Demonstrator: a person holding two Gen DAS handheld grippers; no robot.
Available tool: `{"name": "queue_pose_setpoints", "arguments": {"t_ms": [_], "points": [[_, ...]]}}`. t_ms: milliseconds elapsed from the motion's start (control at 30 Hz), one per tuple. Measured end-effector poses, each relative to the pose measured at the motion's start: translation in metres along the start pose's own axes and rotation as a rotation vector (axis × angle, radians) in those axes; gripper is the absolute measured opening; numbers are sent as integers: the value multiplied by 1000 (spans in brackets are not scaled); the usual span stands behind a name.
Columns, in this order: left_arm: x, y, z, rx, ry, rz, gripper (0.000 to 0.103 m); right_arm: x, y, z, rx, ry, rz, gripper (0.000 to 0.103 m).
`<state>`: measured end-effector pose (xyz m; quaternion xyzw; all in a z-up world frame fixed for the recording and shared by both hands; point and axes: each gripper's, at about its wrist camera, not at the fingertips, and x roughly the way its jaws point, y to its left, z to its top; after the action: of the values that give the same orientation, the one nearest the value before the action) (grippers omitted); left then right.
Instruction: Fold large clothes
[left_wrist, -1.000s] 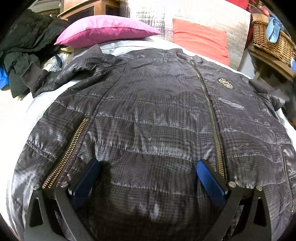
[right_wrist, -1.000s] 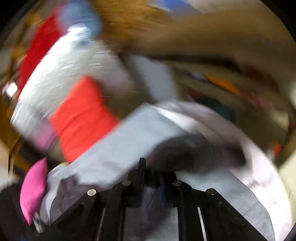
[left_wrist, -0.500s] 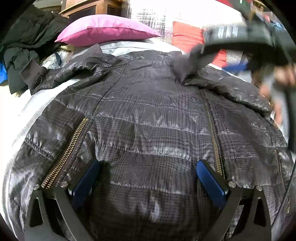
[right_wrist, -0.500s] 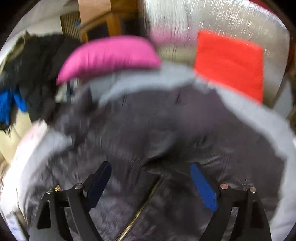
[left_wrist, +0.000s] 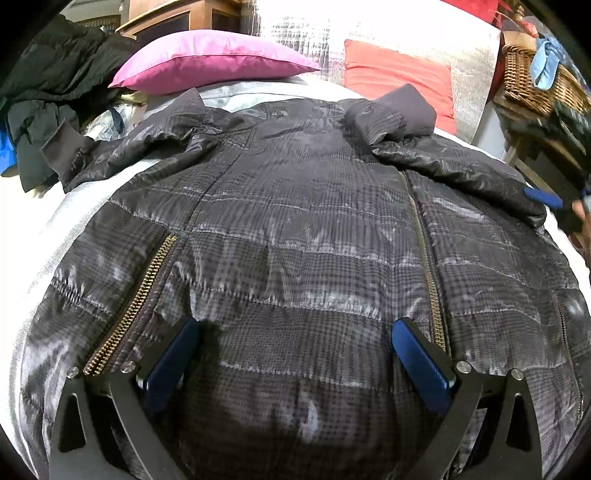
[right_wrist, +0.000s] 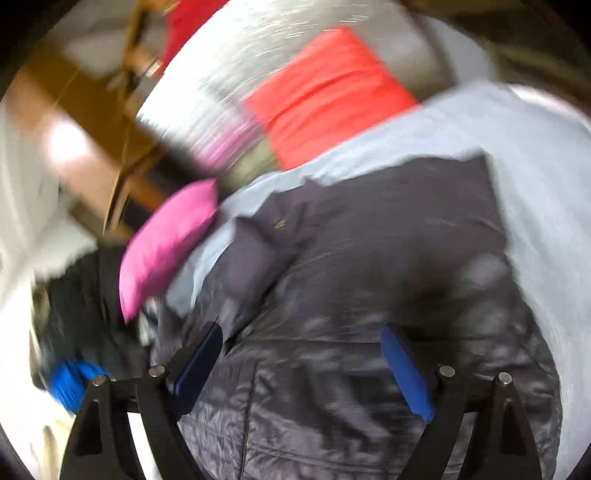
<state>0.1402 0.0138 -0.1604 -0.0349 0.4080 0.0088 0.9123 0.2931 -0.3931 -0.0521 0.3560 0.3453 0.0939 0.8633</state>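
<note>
**Kid:** Where is the jacket (left_wrist: 295, 229)?

**Helper:** It lies flat on the bed (left_wrist: 48, 221), front up, zip closed. 1 sleeve (left_wrist: 454, 166) is folded in across the chest, with its cuff up by the collar. The other sleeve (left_wrist: 122, 151) is spread out toward the pink pillow (left_wrist: 210, 59).

**Kid:** What are the grippers doing?

**Helper:** The left hand-held gripper (left_wrist: 295, 354) sits low over the hem. Its 2 blue pads are wide apart, with nothing pinched. The right hand-held gripper (right_wrist: 301, 365) is spread wide too, and it holds nothing. Its picture is all blurry.

**Kid:** What could go wrong?

**Helper:** I think the cloth is shiny and puffy, so the folded sleeve may slide back off. A pad could also catch on the pocket zip (left_wrist: 129, 314). And a pinch on just the top layer would lift only the front, so the fold goes crooked.

**Kid:** Can you read any words?

**Helper:** No. No badge or writing can be read anywhere.
</note>
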Motion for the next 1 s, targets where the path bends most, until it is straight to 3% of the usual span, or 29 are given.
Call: {"name": "queue_pose_setpoints", "arguments": {"t_ms": [133,200,267,333,433,600,733,800,833,867,900,933,1000], "points": [[-1,-3,3,8,26,16,103,6,-42,-8,108,-10,90,90],[-1,-6,11,11,94,28,103,6,-52,-11,129,-30,148,90],[-5,-11,29,7,170,-19,103,7,-58,-13,132,-49,199,90],[-21,-26,61,45,111,-50,103,6,-66,-14,135,-66,243,90],[-26,-68,110,226,-3,29,103,9,-65,-22,110,-111,291,90],[38,-136,163,494,-9,165,103,8,-65,-26,94,-133,316,90],[85,-164,188,581,15,242,103,4,-72,-31,109,-150,352,89],[107,-166,194,591,69,262,103,4,-72,-31,111,-155,359,89],[121,-164,197,590,108,287,100,5,-72,-33,111,-155,360,89],[127,-161,199,584,122,293,74,5,-72,-33,111,-156,361,89],[134,-155,204,558,172,259,37,5,-71,-33,111,-156,361,89],[136,-149,208,521,206,226,31,6,-71,-34,110,-156,361,89],[117,-135,221,419,151,163,22,6,-70,-34,108,-156,359,89]]}}
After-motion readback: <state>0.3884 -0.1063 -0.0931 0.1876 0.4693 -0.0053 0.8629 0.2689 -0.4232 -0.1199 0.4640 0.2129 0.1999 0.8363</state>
